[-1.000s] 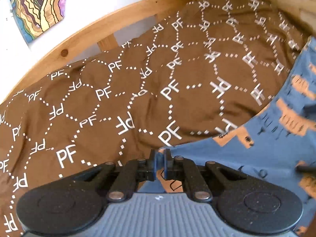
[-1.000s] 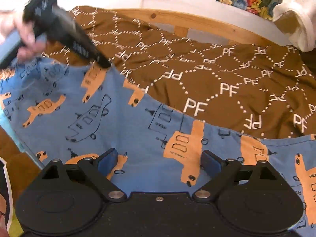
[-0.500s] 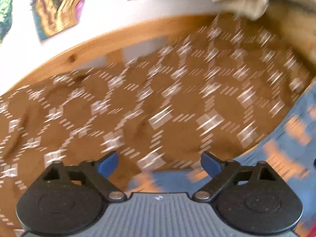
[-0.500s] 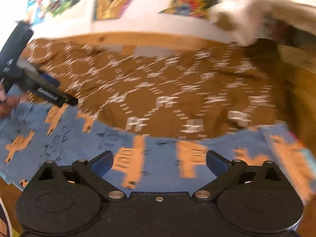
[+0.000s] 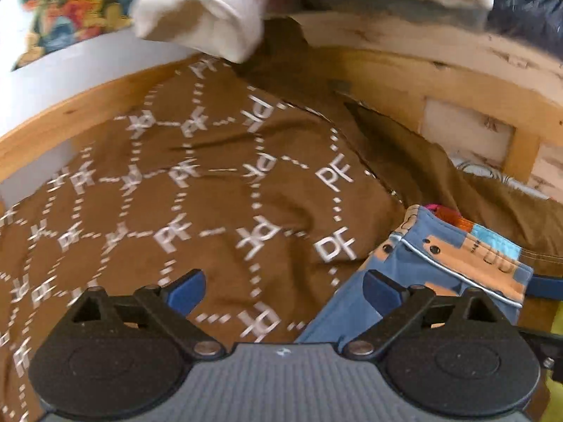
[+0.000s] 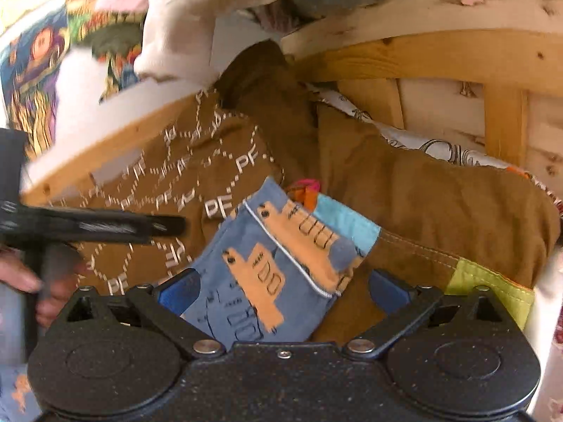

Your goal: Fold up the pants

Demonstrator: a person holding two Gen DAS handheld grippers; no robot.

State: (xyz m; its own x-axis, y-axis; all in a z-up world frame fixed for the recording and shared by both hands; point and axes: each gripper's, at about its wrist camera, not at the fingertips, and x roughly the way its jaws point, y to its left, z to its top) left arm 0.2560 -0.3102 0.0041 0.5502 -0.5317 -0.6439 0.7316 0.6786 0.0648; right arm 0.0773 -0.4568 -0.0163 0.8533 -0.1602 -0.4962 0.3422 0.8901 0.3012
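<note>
The blue pants (image 5: 440, 256) with orange vehicle prints lie on the brown bedcover; their end with a light blue band shows at the lower right of the left wrist view. My left gripper (image 5: 283, 290) hovers over the bedcover beside them, jaws opening, nothing between the pads; its right pad (image 5: 381, 288) is over the pants' edge. In the right wrist view the pants (image 6: 267, 263) lie under my right gripper (image 6: 284, 290), which is open and apart from the cloth. A hand holds the left gripper (image 6: 172, 227) at the left there.
The brown bedcover (image 5: 218, 183) with white PF lettering covers the bed. A wooden bed frame (image 6: 440, 52) runs behind and to the right. White cloth (image 5: 200, 17) hangs over the rail. A brown pillow (image 6: 440, 204) and a yellow-green patch (image 6: 492, 288) lie right of the pants.
My left gripper, shut on the pants' edge a second ago, has opened and let go. Both views have swung right, toward the pants' end by the bed's corner.
</note>
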